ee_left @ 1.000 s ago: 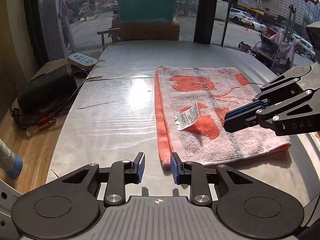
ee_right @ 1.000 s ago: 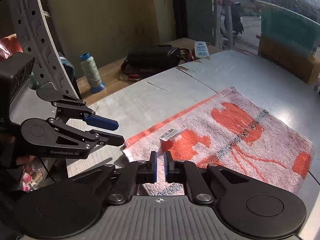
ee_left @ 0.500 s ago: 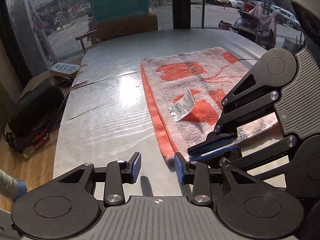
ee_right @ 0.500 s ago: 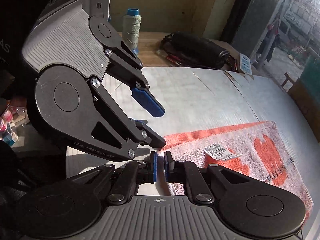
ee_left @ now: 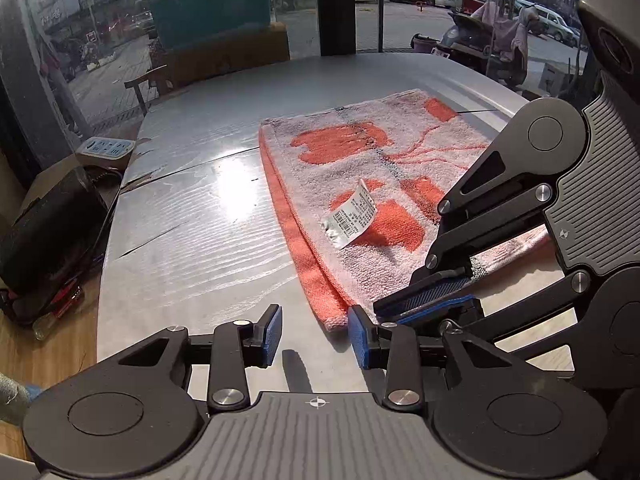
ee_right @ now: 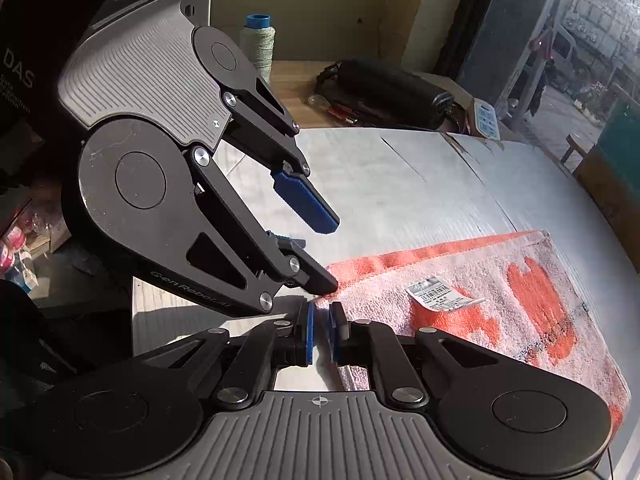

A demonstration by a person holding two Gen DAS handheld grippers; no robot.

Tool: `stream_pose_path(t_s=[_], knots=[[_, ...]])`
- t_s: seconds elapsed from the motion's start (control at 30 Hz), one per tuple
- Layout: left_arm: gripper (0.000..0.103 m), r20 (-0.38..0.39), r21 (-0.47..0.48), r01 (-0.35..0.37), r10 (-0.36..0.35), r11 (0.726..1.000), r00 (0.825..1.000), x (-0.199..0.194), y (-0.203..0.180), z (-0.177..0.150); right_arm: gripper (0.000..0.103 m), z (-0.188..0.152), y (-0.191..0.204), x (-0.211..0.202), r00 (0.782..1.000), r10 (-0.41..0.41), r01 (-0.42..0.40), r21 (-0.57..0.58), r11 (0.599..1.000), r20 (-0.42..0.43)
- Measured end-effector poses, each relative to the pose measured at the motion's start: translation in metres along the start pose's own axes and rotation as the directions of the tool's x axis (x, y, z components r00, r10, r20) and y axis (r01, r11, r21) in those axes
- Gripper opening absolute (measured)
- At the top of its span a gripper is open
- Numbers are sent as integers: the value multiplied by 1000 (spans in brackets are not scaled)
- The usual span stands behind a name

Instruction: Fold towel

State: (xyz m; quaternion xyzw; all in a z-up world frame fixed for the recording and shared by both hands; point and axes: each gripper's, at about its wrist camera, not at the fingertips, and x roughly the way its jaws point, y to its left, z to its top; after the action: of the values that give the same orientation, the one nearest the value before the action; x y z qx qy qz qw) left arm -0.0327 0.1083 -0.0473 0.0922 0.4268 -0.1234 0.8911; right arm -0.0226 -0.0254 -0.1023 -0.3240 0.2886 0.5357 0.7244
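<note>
A: Where is the towel (ee_left: 384, 184) found?

B: It is laid flat on the table (ee_left: 192, 216), already doubled, its paper tag (ee_left: 352, 216) on top.

A: What has changed around its near corner?

B: The right gripper (ee_right: 320, 334) has been swung in to that corner, nearly closed; whether cloth is pinched cannot be told. The left gripper (ee_left: 314, 334) has been opened a little and is held just beside the corner, empty.

A: Meaning?

B: Another fold is probably being prepared.
</note>
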Motion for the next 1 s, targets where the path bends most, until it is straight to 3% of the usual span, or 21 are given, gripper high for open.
stream_pose_path(t_s=[0.2,0.27,0.33,0.43,0.53,0.7,0.93,1.0], knots=[[39,35,-91,97,-94,991,995,-11,10,-1,9,-6,-3,-8,1000,-4,4,29,1000,0],[42,58,-155,185,-178,970,982,-12,14,0,9,-9,-11,-15,1000,-8,8,56,998,0],[43,56,-190,200,-193,961,980,-8,14,2,9,-13,-27,-24,1000,-29,28,111,993,3],[43,10,-229,144,-146,963,989,7,11,4,9,-18,-51,-31,992,-124,123,203,971,-8],[46,5,-260,150,-154,954,988,11,10,5,9,-24,-69,-33,984,-176,176,260,949,-22],[47,29,-280,144,-142,949,989,4,7,12,9,-34,-76,-22,984,-167,176,306,936,-55],[49,-41,-305,102,-120,947,992,16,-3,20,9,-40,-78,-25,988,-151,150,347,926,-24],[45,-43,-322,102,-122,941,992,16,-5,22,9,-41,-80,-24,989,-148,145,353,924,-19]])
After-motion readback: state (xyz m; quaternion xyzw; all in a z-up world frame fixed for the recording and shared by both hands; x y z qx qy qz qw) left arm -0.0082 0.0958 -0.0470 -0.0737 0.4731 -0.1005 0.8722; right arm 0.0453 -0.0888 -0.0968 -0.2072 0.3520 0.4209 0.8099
